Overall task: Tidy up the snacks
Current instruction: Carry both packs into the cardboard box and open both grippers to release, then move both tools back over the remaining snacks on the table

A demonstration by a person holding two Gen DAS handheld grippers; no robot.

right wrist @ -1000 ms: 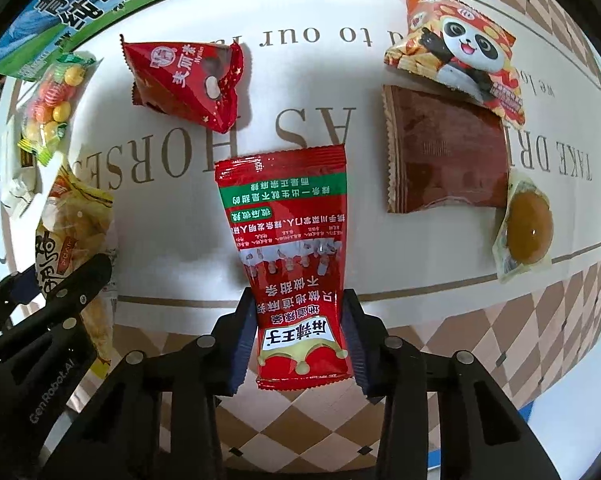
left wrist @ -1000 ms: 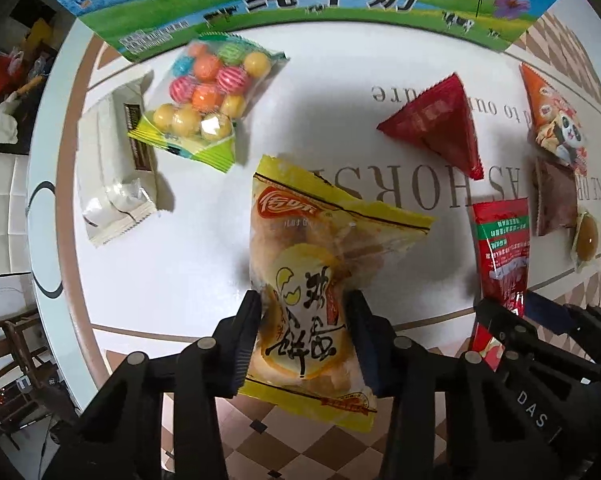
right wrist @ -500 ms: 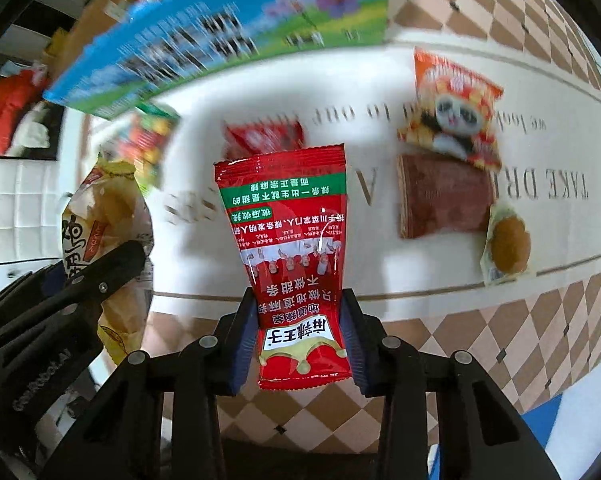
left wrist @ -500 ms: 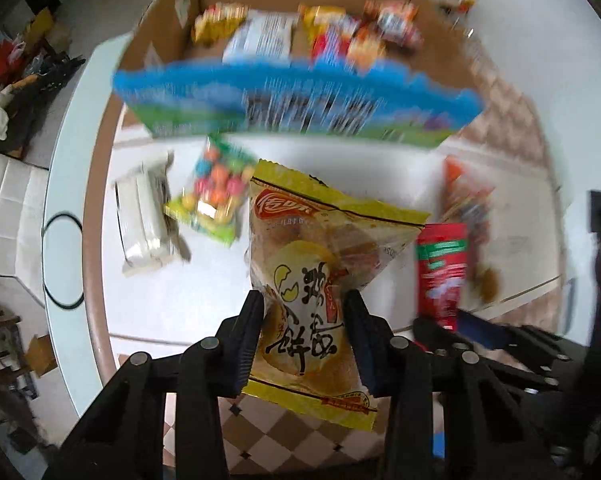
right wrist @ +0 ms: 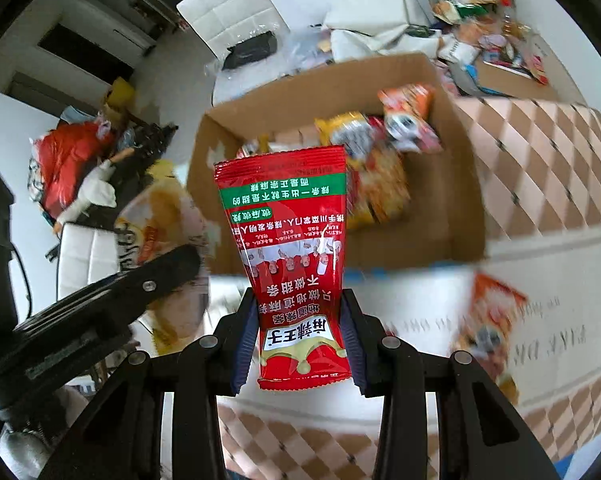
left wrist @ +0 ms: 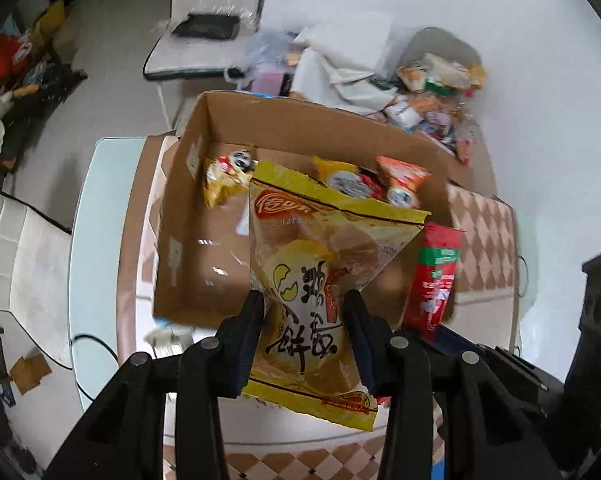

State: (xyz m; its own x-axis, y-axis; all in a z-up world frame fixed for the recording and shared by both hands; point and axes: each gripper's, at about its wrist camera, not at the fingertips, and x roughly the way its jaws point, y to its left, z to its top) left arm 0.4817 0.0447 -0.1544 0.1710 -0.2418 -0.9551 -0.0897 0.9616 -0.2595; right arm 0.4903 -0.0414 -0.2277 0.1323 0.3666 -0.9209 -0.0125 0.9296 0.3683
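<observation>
- The yellow biscuit bag (left wrist: 312, 280) was clamped between the left gripper (left wrist: 305, 334)'s pads and hung above the open cardboard box (left wrist: 188, 216) on the counter (left wrist: 100, 240).
- The red snack sachet (right wrist: 296, 264) was pinched low down by the right gripper (right wrist: 300, 336), over the box's near wall.
- Packets (right wrist: 380, 152) already in the box were blurred and partly hidden behind both held bags.
- Both grippers pointed steeply downward.
- A second before, both bags sat at counter level; the box, then only a printed wall at the frame's top, now lay open below.
</observation>
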